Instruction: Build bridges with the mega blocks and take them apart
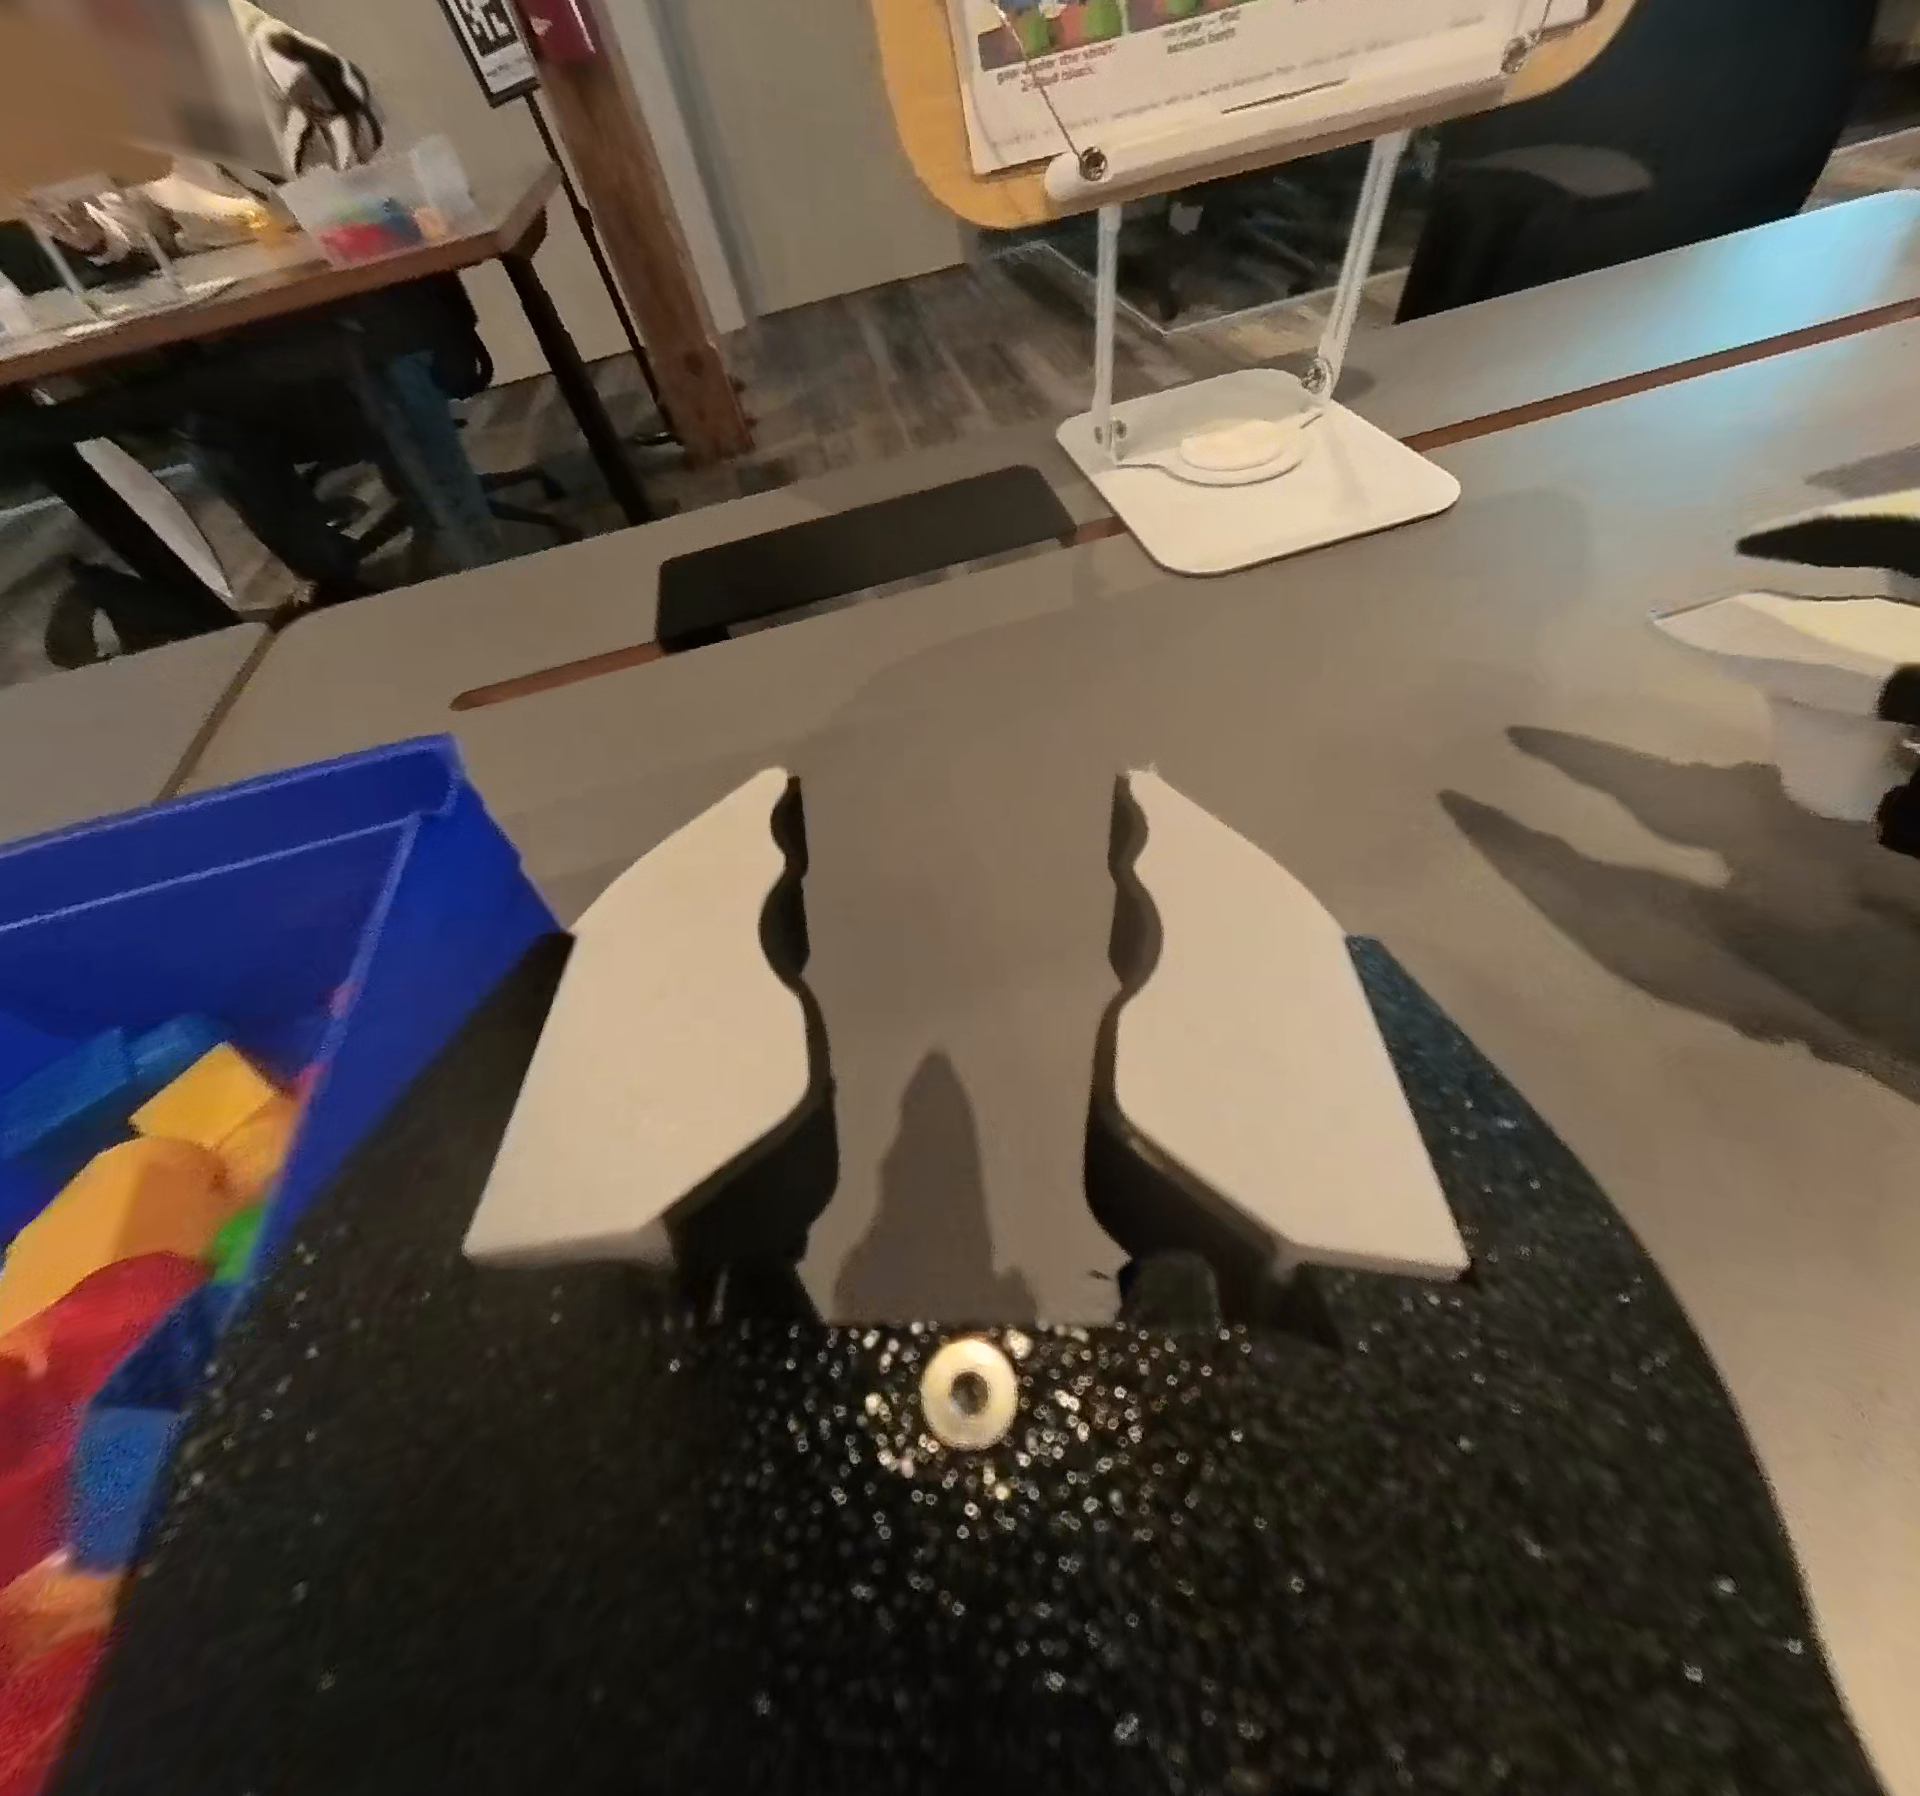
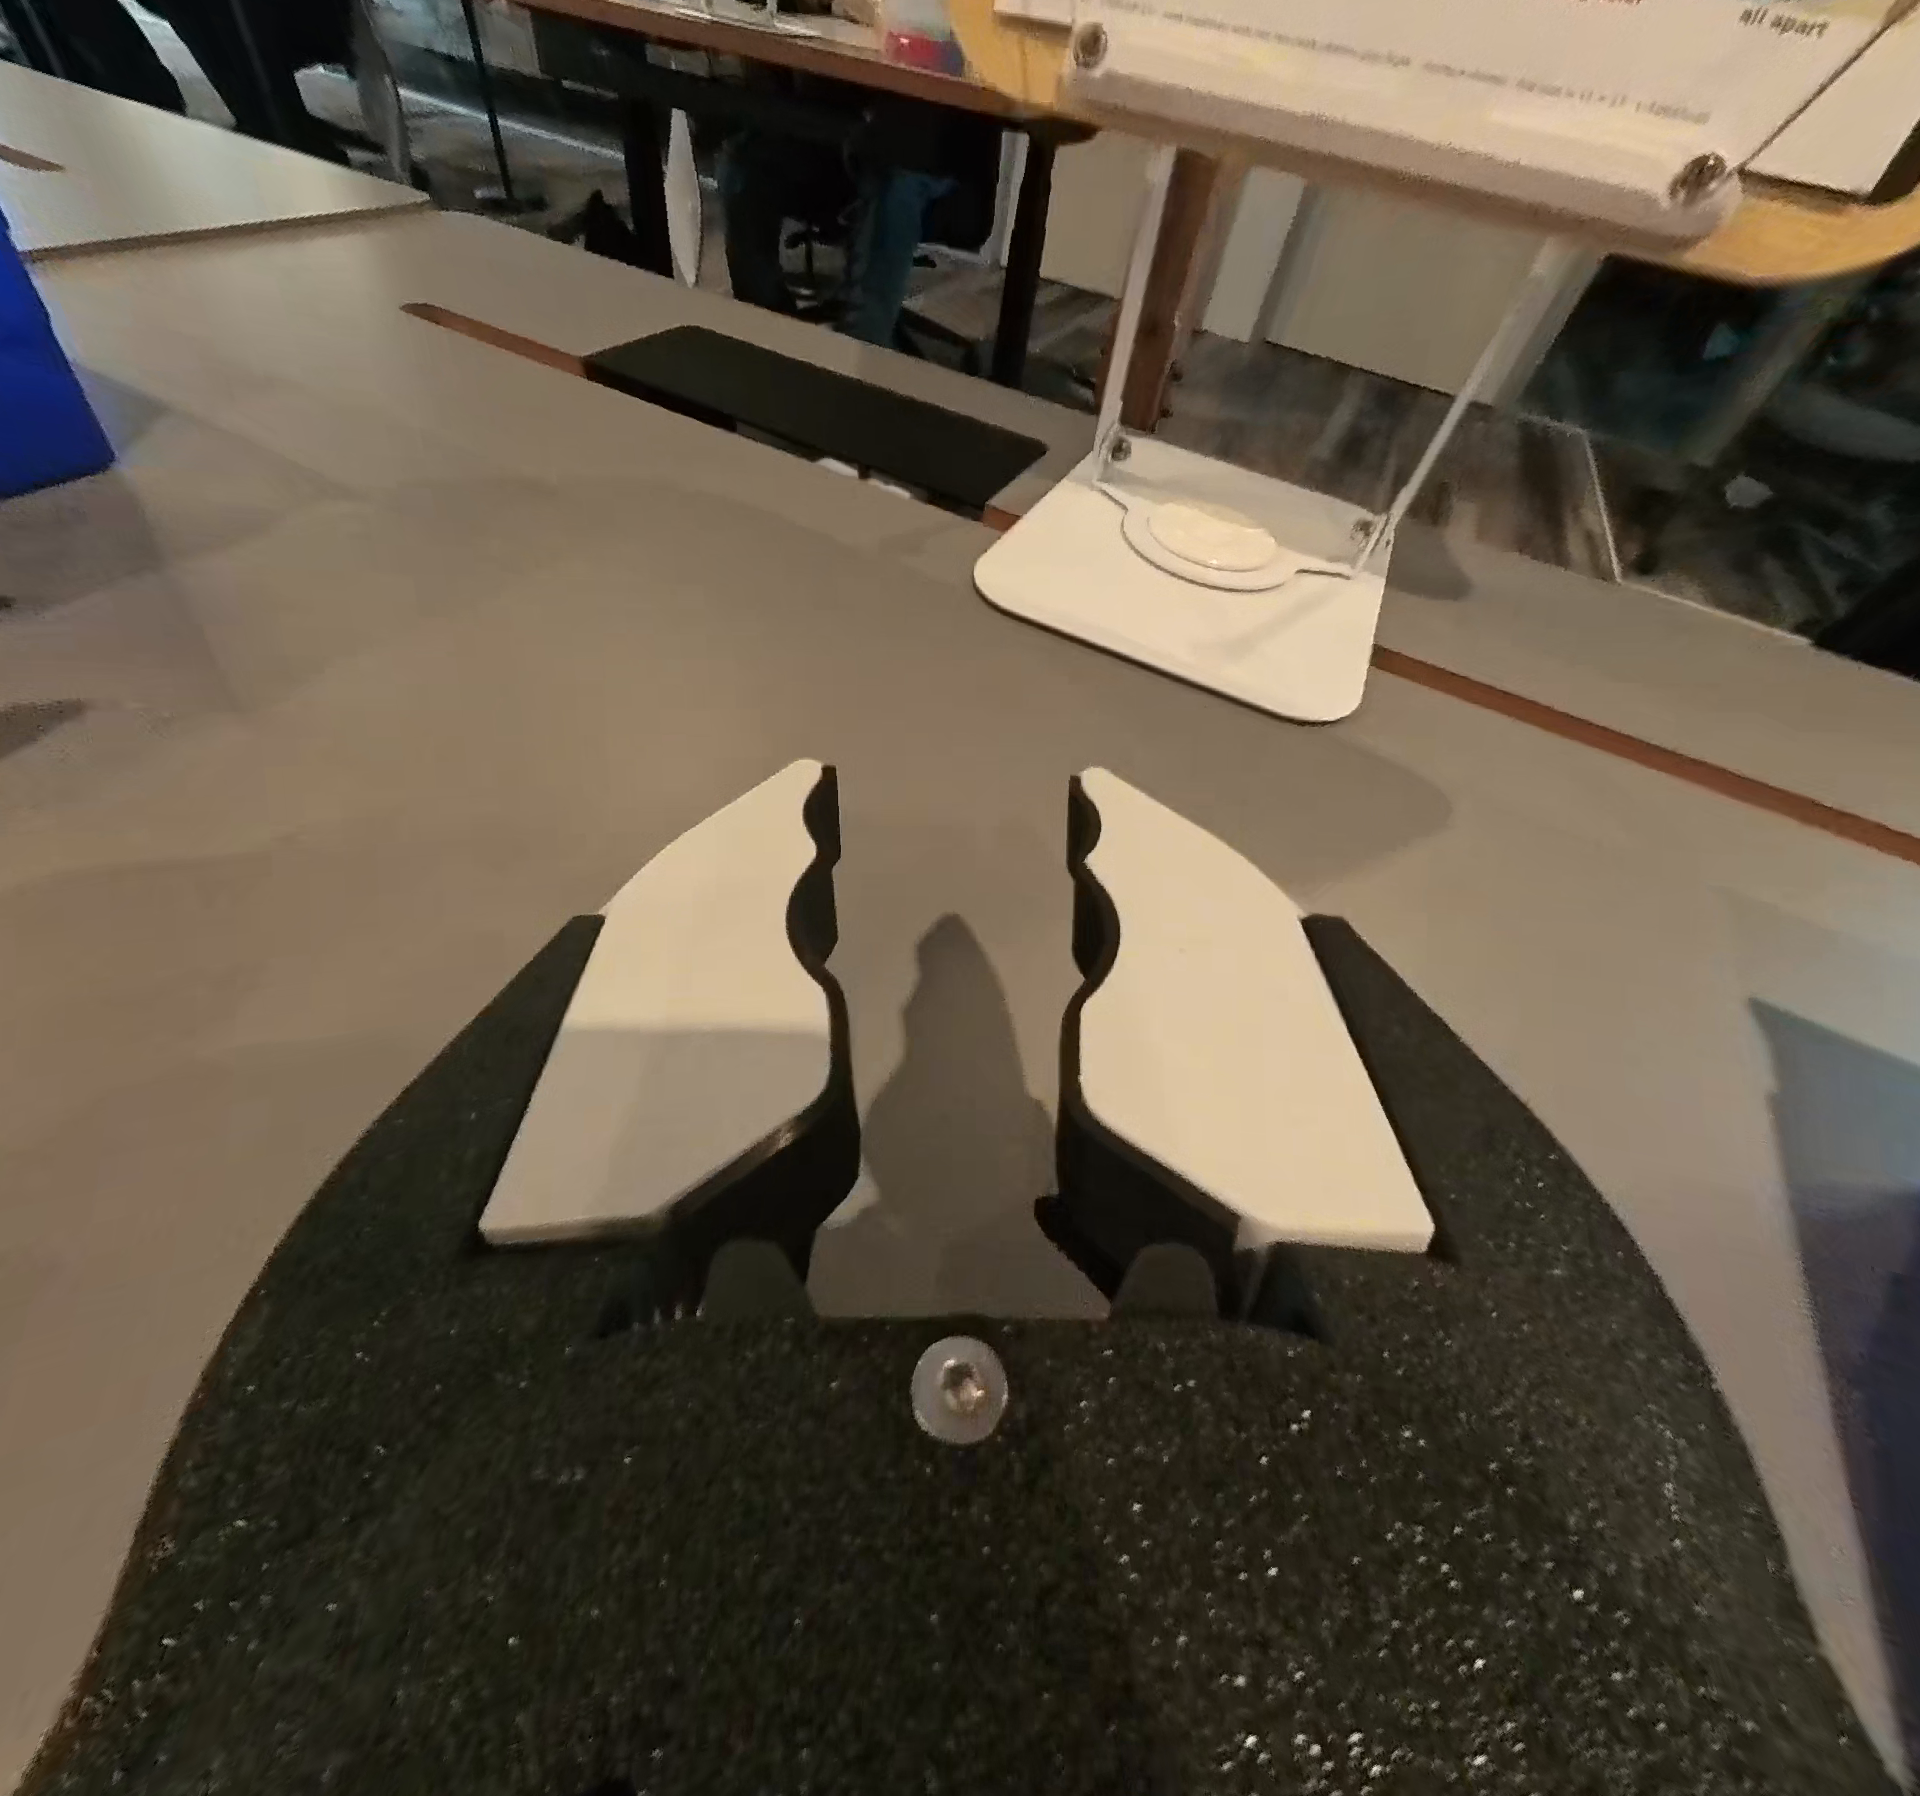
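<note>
Blocks (image 1: pixel 156 1175) in blue bin (image 1: pixel 260 873) show only beside left gripper (image 1: pixel 961 801); both grippers gape empty.

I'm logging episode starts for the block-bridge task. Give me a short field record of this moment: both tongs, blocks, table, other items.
left tongs: open, empty, over the grey table
right tongs: open, empty, over the table
blocks: mixed colours, all in the blue bin, left of the left tongs
bridges: none on the table
instruction stand: white base at the far edge
black pad: beside the stand
</note>
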The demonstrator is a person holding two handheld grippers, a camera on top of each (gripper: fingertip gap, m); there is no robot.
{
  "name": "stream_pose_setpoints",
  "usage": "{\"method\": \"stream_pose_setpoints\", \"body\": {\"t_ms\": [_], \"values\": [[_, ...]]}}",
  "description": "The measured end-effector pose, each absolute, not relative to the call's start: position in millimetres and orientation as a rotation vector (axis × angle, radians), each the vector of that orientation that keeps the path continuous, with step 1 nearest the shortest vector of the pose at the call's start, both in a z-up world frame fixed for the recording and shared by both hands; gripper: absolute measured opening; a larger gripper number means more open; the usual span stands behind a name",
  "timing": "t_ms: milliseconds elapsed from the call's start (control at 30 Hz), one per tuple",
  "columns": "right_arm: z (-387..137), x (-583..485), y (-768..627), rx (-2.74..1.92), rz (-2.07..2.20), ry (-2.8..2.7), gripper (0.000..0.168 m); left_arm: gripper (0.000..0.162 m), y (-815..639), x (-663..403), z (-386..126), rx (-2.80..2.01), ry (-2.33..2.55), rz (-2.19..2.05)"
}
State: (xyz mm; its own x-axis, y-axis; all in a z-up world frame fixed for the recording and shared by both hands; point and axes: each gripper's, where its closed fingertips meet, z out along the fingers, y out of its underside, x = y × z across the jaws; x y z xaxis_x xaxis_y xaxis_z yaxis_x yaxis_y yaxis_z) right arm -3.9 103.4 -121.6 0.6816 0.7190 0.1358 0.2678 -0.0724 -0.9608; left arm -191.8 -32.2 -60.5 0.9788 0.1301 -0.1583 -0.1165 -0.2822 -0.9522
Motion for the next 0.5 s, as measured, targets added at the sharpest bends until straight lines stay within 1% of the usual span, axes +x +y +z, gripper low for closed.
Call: {"method": "stream_pose_setpoints", "body": {"t_ms": [133,233,367,500], "values": [[-124,-4,102,-1.633,0.491,-0.804,0.041,0.054,-66,-215,-45,-1.851,-0.033,0.218],[-125,-2,103,-1.608,0.470,-0.816,0.038,0.054,-94,-241,-32,-1.866,-0.029,0.261],[-129,-4,102,-1.613,0.506,-0.816,0.038,0.054,-127,-287,-22,-1.899,-0.031,0.339],[-129,-6,100,-1.600,0.507,-0.832,0.037,0.054,-146,-331,-38,-2.021,-0.025,0.409]]}}
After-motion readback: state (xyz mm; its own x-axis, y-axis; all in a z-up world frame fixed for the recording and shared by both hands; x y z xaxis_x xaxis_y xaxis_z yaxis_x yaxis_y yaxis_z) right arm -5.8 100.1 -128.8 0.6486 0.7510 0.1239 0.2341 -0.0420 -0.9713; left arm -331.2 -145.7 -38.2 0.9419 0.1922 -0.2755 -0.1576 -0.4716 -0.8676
